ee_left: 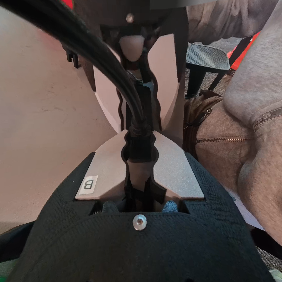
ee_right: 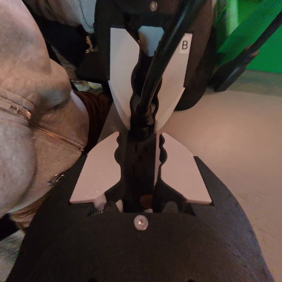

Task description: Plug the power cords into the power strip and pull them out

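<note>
Beige and bare, the smooth flat surface (ee_left: 38, 106) filled the outer side of both views, with a person's grey zipped jacket (ee_left: 251, 76) along its near edge. Above that edge the two grippers faced each other. The right gripper (ee_right: 140, 135) was clamped on the long black plastic power strip (ee_right: 140, 164), gripping its narrow sides. The left gripper (ee_left: 139, 134) was closed tight on the blocky black moulded plug (ee_left: 139, 146), and the thick black rubber power cords (ee_left: 91, 45) arched away from it toward the surface's far corner. The plug met the strip, though whether it was fully seated could not be told. The strip looked rigid and light. The cords looked springy and likely to tug sideways, so the hard plug body was the place to hold, never the cable. No containers showed.
</note>
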`<state>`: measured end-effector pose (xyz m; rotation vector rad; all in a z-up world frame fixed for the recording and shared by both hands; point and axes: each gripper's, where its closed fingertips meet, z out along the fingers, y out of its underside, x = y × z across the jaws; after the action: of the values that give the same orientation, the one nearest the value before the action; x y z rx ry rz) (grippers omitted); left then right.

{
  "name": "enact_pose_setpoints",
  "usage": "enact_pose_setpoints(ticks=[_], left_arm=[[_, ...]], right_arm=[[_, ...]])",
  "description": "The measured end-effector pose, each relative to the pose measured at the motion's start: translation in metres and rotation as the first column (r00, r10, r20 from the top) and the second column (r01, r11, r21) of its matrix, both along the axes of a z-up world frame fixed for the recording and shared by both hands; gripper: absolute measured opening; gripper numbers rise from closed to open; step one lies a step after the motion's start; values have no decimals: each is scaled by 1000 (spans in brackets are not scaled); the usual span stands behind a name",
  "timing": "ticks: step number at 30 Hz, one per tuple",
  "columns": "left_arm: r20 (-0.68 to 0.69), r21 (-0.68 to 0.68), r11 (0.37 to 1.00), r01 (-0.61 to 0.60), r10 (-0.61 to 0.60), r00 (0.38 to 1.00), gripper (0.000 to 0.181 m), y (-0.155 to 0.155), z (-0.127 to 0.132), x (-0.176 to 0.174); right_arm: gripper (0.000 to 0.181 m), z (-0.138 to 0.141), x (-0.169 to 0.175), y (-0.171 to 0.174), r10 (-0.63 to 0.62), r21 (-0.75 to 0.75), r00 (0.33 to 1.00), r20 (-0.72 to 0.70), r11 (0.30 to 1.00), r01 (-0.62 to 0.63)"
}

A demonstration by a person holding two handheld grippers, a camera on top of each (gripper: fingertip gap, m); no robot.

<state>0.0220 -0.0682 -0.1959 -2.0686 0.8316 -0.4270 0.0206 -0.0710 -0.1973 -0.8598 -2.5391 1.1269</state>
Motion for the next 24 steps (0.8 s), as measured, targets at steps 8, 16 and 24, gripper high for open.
enact_pose_setpoints(ticks=[8,16,24], left_arm=[[9,-1,1000,0,0,1000,24,0,0,1],[39,-47,998,-30,31,999,24,-9,2,-5],[-20,-66,997,-28,26,999,24,-4,2,-3]], right_arm=[[44,-17,-5,-4,-2,24,1000,-6,1000,2],[45,-17,-7,-10,-2,6,1000,-23,1000,2],[45,-18,-6,-6,-6,24,1000,-21,1000,6]])
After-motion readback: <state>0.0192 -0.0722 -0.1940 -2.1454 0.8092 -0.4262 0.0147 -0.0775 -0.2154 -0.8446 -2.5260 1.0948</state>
